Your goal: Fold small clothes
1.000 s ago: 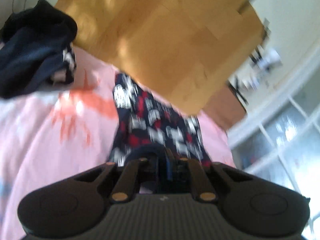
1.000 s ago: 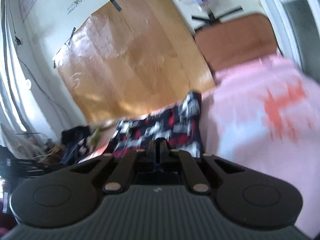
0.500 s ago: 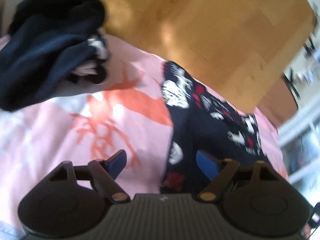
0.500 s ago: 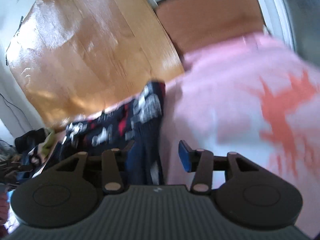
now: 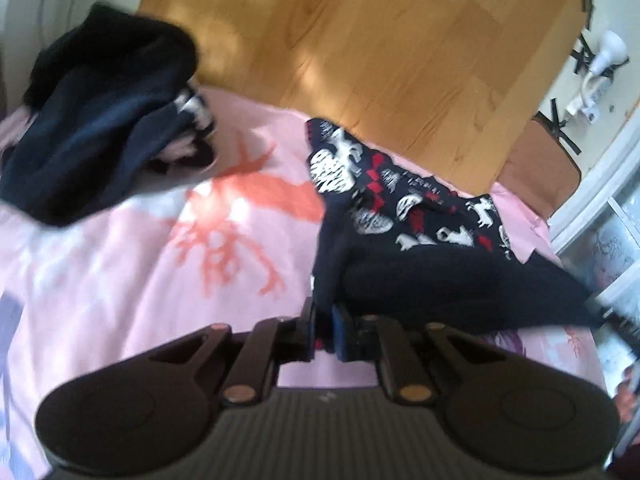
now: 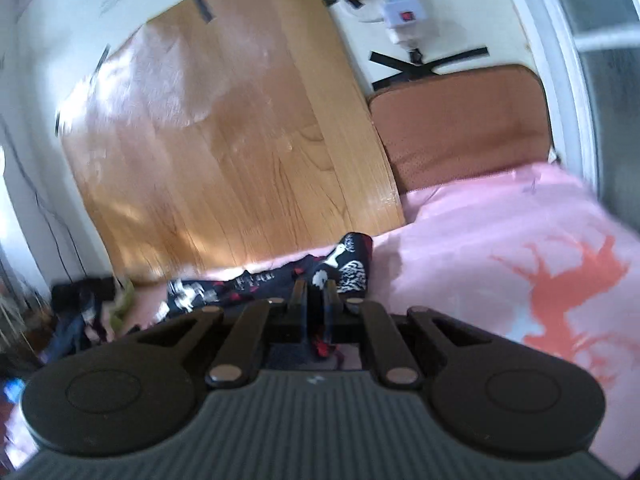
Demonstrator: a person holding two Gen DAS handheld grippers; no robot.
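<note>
Pink bedspread (image 5: 120,260) under everything, wooden board (image 5: 360,40) upright beyond. Left gripper (image 5: 323,330) just closed, pinching patterned dark garment (image 5: 400,208) stretching ahead. Right gripper (image 6: 315,308) likewise just closed on same garment's edge. Dark clothes heap (image 5: 92,128) well left of left jaws, touching nothing held.

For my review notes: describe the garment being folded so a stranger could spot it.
On the pink bedsheet, before the wooden board, lies the patterned garment, pinched by both grippers. Unlike the plain dark clothes pile, it has white and red prints.
</note>
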